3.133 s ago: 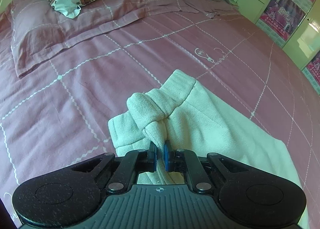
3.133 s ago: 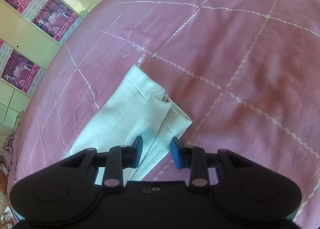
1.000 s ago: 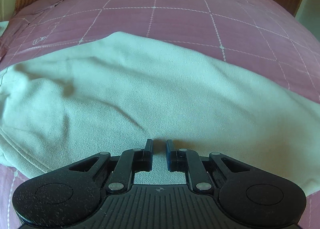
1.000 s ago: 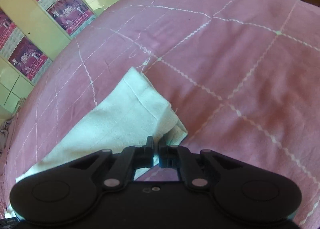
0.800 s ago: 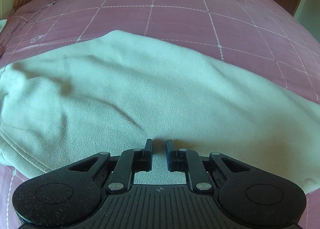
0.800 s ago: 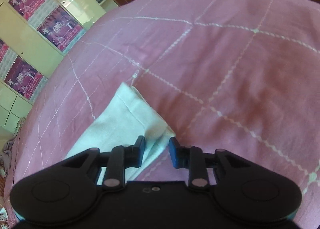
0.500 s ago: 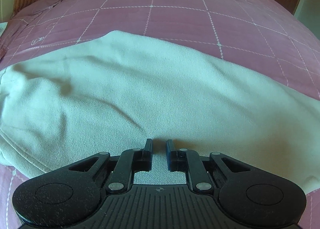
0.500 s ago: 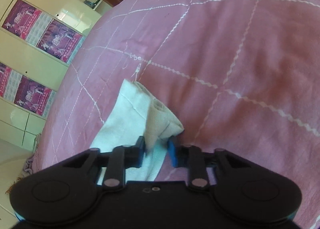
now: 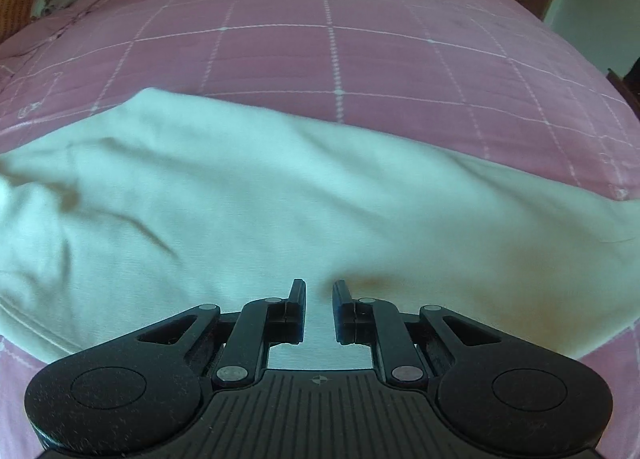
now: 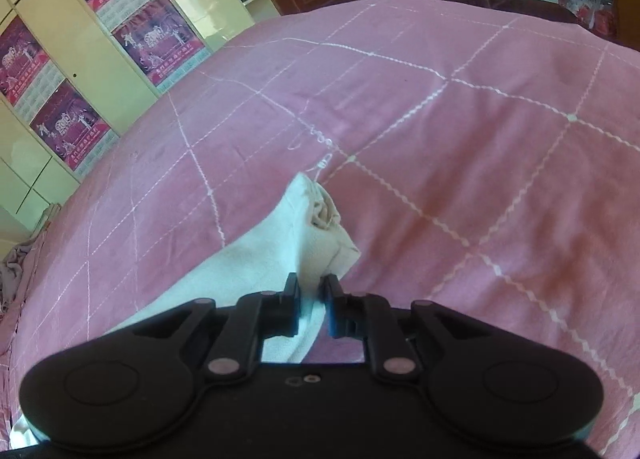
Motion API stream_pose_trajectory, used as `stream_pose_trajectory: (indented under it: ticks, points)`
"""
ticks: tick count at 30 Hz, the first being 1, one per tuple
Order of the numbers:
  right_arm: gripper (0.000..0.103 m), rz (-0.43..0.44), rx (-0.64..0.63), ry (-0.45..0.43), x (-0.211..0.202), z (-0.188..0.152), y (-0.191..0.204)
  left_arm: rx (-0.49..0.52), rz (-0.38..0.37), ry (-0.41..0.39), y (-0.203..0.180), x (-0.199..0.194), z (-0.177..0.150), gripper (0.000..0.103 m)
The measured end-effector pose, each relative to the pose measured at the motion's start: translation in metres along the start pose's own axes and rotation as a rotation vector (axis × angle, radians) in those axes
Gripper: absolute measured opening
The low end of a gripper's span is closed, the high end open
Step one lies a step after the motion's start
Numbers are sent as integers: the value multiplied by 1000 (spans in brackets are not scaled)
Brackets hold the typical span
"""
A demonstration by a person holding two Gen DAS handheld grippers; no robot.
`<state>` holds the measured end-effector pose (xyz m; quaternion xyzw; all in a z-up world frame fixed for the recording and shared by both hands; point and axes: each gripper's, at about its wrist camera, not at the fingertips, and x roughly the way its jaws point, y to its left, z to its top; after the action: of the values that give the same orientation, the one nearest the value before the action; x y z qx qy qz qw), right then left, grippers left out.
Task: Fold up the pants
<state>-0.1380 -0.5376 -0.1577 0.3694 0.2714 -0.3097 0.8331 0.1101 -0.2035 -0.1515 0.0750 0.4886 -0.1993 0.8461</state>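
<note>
Pants (image 9: 256,195), white, lie lengthwise across the pink bed (image 9: 360,59). Right gripper (image 10: 311,291) fingers pinch the bunched hem end, evidently to carry it over. Left gripper (image 9: 319,299) fingers nearly closed above the cloth, holding nothing.

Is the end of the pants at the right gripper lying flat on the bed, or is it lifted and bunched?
Lifted and bunched. The right gripper pinches the pants, whose cloth rises crumpled above the bedspread.

Left gripper (image 9: 319,291) points steeply down, jaws nearly together; right gripper (image 10: 310,285) jaws clamp cloth.
</note>
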Motion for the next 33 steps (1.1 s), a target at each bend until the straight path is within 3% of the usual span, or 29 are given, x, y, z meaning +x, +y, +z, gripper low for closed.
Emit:
stream_pose_trajectory:
  ticks: [6, 7, 10, 15, 17, 19, 22, 25, 27, 28, 29, 33]
  points:
    - [12, 28, -26, 3, -8, 0, 12, 85, -71, 35, -57, 10, -3, 13]
    - [12, 33, -38, -1, -10, -1, 16, 109, -64, 61, -65, 17, -8, 13]
    - [10, 47, -87, -9, -10, -1, 32, 191, -2, 17, -80, 23, -20, 13]
    - [10, 22, -89, 0, -5, 0, 42, 136, -39, 47, -71, 20, -11, 13]
    - [33, 2, -60, 8, -5, -3, 35, 146, -42, 43, -71, 21, -12, 14]
    - [44, -61, -51, 37, -4, -8, 25, 151, -39, 32, -70, 19, -15, 14]
    - [45, -90, 4, 72, 1, -13, 9, 152, -37, 25, -73, 20, -16, 14]
    - [44, -33, 126, 104, 17, -16, -8, 149, -39, 29, -73, 23, -16, 14]
    - [32, -4, 180, 87, 25, -16, -14, 153, -32, 27, -74, 22, -17, 14]
    - [16, -1, 207, 81, 28, -16, -17, 158, -26, 24, -75, 22, -17, 14]
    - [11, 23, 235, 75, 29, -16, -19, 163, -20, 20, -76, 22, -18, 14]
    - [10, 60, 103, -5, 10, -13, 9, 127, -29, 30, -72, 20, -13, 14]
